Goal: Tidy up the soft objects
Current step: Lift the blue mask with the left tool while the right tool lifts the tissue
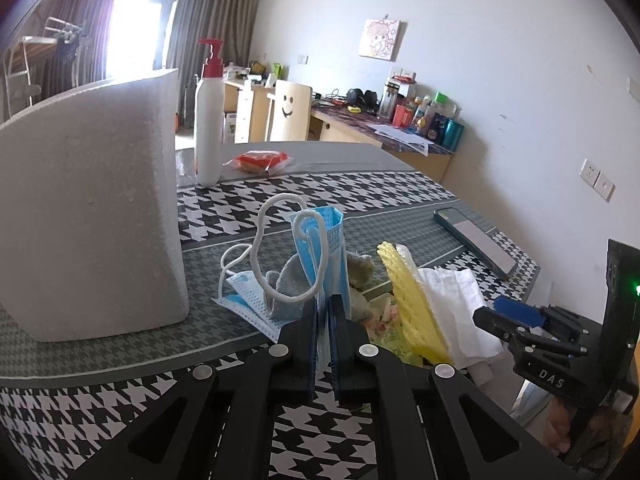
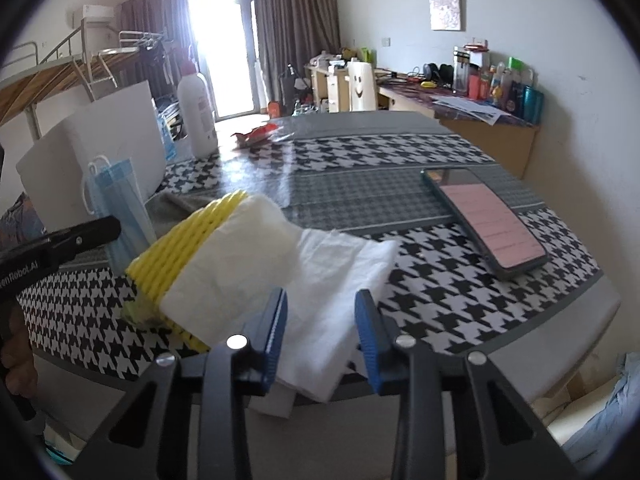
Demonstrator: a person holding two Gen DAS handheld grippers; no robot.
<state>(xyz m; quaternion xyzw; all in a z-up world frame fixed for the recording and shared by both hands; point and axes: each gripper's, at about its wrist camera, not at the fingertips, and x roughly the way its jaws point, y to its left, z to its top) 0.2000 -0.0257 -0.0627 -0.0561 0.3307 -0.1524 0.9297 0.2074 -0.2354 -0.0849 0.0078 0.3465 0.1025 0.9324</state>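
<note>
My left gripper [image 1: 323, 322] is shut on a folded blue face mask [image 1: 326, 236], which stands upright with its white ear loops curling off to the left. A second blue mask [image 1: 244, 300] lies flat on the table beside a grey cloth [image 1: 290, 278]. Right of them lie a yellow foam net [image 1: 404, 292] and a white tissue [image 1: 456, 300]. In the right wrist view the net [image 2: 180, 248] wraps a white roll, and the tissue [image 2: 332, 276] lies between the blue pads of my right gripper [image 2: 322, 332]. Those pads stand apart without visibly pressing it.
A white foam block [image 1: 92, 208] stands at the left, and a white pump bottle [image 1: 209, 120] and a red snack packet [image 1: 260, 160] are behind it. A phone [image 2: 492, 220] lies at the right. The houndstooth table's near edge [image 2: 560, 332] is close under my right gripper.
</note>
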